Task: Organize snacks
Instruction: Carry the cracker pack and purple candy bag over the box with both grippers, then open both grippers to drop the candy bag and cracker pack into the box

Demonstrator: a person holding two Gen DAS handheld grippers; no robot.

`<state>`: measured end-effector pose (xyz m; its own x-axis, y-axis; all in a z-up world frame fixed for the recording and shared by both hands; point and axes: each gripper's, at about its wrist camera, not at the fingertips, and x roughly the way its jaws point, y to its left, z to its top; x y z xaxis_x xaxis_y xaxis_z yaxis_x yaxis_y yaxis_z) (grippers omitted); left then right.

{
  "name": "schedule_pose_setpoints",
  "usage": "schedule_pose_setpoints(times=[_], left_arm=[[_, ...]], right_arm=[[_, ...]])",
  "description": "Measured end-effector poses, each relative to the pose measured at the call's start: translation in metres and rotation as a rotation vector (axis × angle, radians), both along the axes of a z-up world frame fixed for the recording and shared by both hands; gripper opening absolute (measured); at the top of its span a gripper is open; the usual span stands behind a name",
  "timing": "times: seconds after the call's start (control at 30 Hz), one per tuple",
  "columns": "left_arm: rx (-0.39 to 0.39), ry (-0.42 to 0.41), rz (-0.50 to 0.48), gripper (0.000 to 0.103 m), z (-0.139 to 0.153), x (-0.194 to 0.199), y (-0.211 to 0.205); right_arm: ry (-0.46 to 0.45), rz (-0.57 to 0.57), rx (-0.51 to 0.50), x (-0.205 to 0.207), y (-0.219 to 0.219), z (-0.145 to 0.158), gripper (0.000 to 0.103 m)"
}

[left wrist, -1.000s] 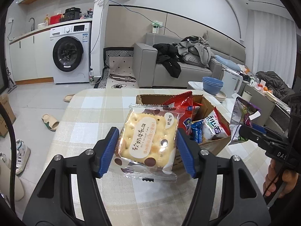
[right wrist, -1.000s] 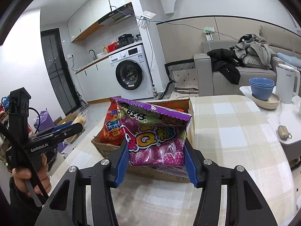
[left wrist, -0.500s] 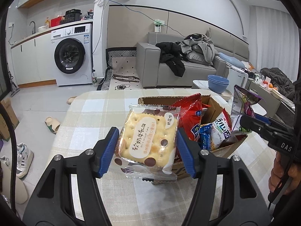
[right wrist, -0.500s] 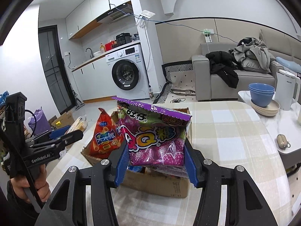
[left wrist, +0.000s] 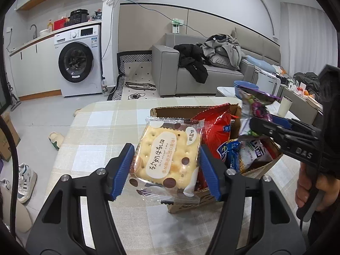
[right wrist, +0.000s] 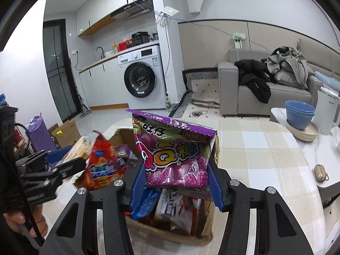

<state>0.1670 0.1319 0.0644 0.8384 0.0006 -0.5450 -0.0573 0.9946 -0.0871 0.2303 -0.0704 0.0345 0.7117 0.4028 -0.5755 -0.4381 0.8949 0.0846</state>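
Left wrist view: the left hand-held gripper (left wrist: 166,166) is clamped on a clear-wrapped cracker packet (left wrist: 167,159), its blue pads pressing both side edges, held above the checked bench (left wrist: 93,131) with the cardboard box (left wrist: 250,172) just behind, at about two o'clock. In the right wrist view the right hand-held gripper (right wrist: 177,180) pinches a purple candy bag (right wrist: 174,155) upright, directly over the open box (right wrist: 170,231), which already holds a red chip bag (right wrist: 102,165) at ten o'clock and several blue and white packets.

My guess at the risk: both wrappers are slick film held only by their edges (the cracker packet's lower seal hangs free), so a quick swing could let one slide out and fall on the bench rather than in the box. The upright chip bag could also be knocked over if the candy bag comes down against it.

Against a second ago, the box has drawn closer and lower in both views: the right hand-held gripper has travelled from beside it to above it, and both grips are unchanged.
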Motion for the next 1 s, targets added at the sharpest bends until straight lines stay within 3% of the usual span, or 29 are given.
schedule_pose_setpoints(times=[0.33, 0.67, 0.83, 1.0], left_arm=[[0.005, 0.006, -0.018, 0.060, -0.002, 0.009, -0.004], [0.004, -0.001, -0.062, 0.060, 0.004, 0.024, -0.021], [0.002, 0.005, -0.078, 0.060, 0.002, 0.039, -0.031], [-0.014, 0.009, -0.070, 0.060, -0.002, 0.051, -0.035]], right_arm=[[0.043, 0.020, -0.092, 0.026, 0.021, -0.024, 0.053], [0.091, 0.056, -0.131, 0.035, 0.022, -0.029, 0.054], [0.035, 0.063, -0.135, 0.029, 0.012, -0.020, 0.077], [0.012, 0.036, -0.169, 0.021, 0.000, -0.018, 0.081]])
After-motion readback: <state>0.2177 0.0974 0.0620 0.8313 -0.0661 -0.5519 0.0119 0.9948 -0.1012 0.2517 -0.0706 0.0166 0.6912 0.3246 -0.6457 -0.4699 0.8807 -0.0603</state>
